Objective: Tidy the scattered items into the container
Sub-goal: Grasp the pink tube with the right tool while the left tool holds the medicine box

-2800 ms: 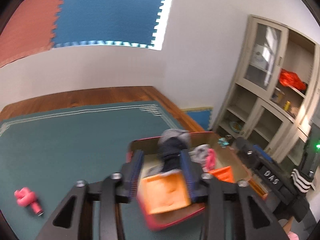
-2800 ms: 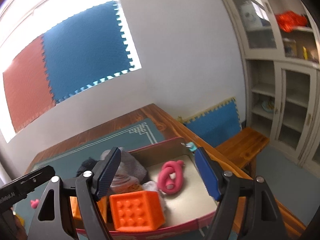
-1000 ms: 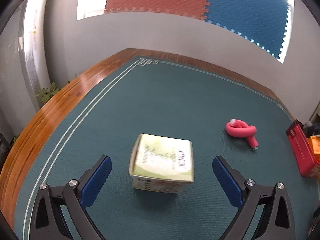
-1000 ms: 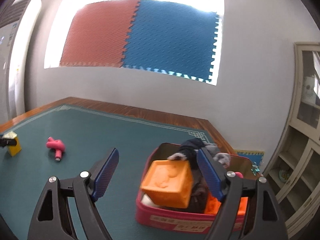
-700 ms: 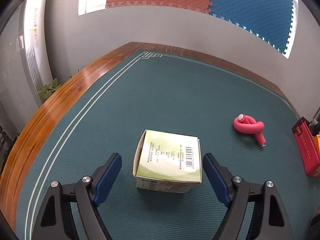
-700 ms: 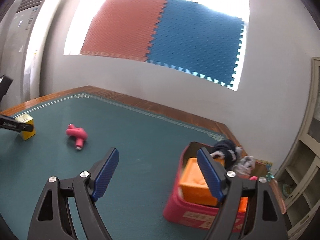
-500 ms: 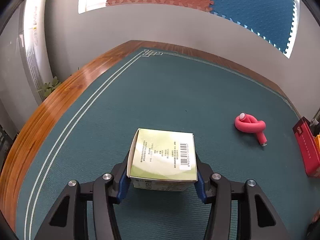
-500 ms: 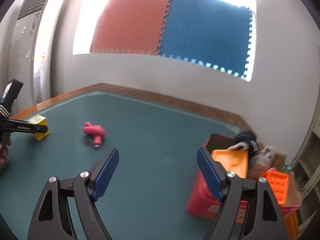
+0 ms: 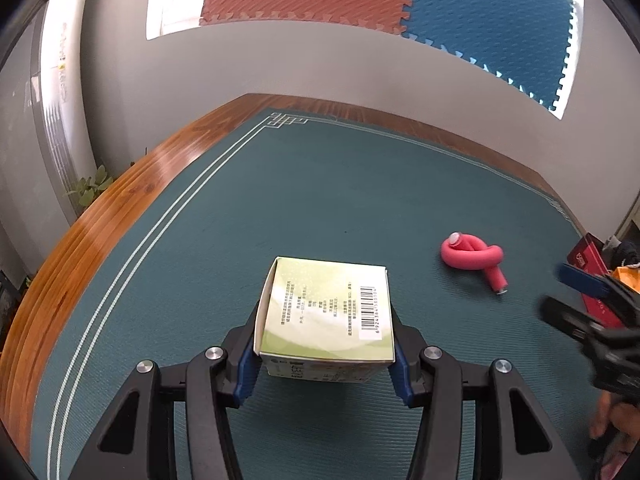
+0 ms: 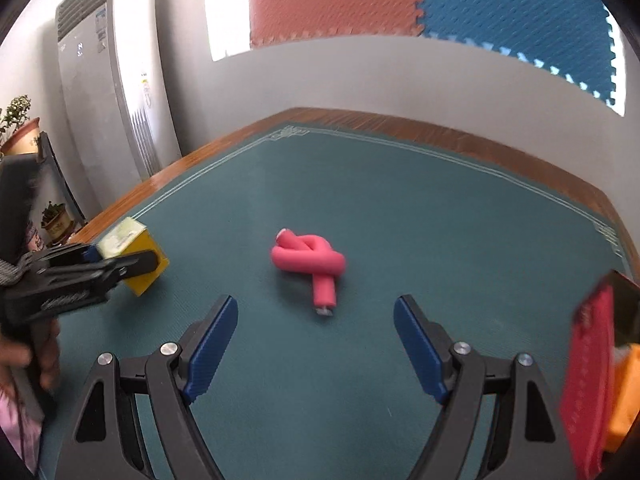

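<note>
My left gripper point(image 9: 325, 354) is shut on a pale green carton with a barcode point(image 9: 326, 308), its blue pads pressing both sides; the carton also shows in the right wrist view point(image 10: 134, 254), yellow on its side. A pink knotted foam tube point(image 9: 476, 258) lies on the green mat to the carton's right. In the right wrist view the tube point(image 10: 310, 266) lies just ahead of my right gripper point(image 10: 316, 344), which is open and empty. The red container point(image 10: 588, 380) sits at the right edge with an orange block point(image 10: 626, 392) in it.
The green mat point(image 9: 320, 184) covers a wooden table with a bare wood border point(image 9: 100, 216). A tall white air conditioner point(image 10: 116, 80) and potted plants point(image 10: 20, 120) stand beyond the table's left side. My right gripper shows in the left wrist view point(image 9: 592, 312).
My left gripper closed on the carton. My right gripper swung away from the red container to the left and now faces the pink tube.
</note>
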A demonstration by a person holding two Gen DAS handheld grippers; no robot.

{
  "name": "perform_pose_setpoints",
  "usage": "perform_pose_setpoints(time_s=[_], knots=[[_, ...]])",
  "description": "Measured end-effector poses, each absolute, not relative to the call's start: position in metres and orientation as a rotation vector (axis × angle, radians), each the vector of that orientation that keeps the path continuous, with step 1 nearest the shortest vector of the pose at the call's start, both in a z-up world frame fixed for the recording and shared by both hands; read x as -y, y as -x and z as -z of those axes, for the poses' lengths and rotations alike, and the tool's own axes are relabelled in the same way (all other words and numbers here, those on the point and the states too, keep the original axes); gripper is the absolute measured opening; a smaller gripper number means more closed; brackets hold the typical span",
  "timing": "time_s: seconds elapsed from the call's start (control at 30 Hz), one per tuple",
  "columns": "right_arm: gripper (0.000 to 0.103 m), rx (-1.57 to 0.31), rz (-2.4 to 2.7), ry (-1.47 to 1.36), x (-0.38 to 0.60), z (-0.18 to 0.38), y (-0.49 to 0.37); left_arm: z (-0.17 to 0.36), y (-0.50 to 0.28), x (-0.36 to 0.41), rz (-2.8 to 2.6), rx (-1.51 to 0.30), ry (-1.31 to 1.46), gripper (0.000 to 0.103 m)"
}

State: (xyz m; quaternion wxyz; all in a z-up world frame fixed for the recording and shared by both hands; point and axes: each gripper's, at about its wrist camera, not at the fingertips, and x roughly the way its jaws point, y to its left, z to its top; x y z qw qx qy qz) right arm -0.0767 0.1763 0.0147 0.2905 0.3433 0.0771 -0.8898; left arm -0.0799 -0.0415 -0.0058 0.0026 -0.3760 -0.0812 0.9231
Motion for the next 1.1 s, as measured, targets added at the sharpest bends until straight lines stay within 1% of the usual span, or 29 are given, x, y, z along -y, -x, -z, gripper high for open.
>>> perform_pose_setpoints(time_s=[0.2,0.33,0.63,0.7,0.73,0.77,1.1], knots=[[0.083,-0.188,2.354,-0.973,-0.156,-0.001,0.105,0.004,0.082,0.046,-2.893,0.290,1.178,0.055],[0.083,-0.169,2.347,-0.982,-0.153,-0.002,0.113,0.004,0.083,0.048,-2.890,0.307,1.184,0.055],[0.083,-0.176,2.293,-1.050,-0.145,0.005,0.127,0.003,0.084,0.044,-2.884,0.294,1.177,0.055],[0.080,-0.188,2.280,-1.082,-0.143,0.010,0.131,0.004,0.084,0.043,-2.883,0.294,1.179,0.055],[0.069,-0.196,2.279,-1.095,-0.141,0.011,0.132,0.004,0.084,0.043,-2.882,0.293,1.179,0.055],[0.061,-0.208,2.283,-1.112,-0.140,0.013,0.133,0.004,0.084,0.042,-2.882,0.293,1.180,0.055],[0.061,-0.184,2.342,-1.039,-0.155,0.004,0.113,0.005,0.083,0.036,-2.875,0.291,1.173,0.055]])
